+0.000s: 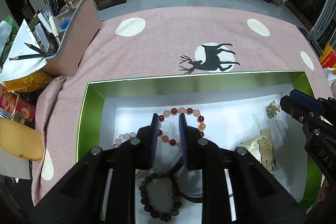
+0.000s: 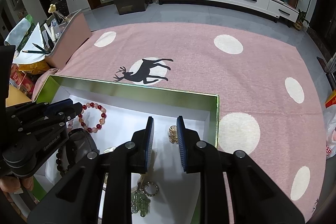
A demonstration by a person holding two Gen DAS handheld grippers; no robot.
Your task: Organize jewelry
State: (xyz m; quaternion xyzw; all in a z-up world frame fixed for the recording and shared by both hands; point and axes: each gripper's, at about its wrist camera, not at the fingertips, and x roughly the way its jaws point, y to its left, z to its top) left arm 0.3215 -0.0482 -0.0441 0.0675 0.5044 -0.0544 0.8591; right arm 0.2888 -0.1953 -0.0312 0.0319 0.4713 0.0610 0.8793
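jewelry lies inside a green box [image 1: 92,98] with a white floor, which stands on a pink tablecloth [image 1: 159,41] with white dots and a black deer. left gripper [image 1: 169,125] hangs over the left part of the box, its jaws spread with nothing between them, above a red and peach bead bracelet [image 1: 190,111]. beside it lies a pale pink bracelet [image 1: 124,138], and nearer to the camera a dark brown bead bracelet [image 1: 159,196]. right gripper [image 2: 164,129] hangs over the right part of the box, jaws also spread and holding nothing. a small gold ornament [image 2: 172,133] lies just beside its right finger. a green grape charm [image 2: 140,203] with a ring lies below it. a cream strap piece [image 1: 264,148] rests between both grippers.
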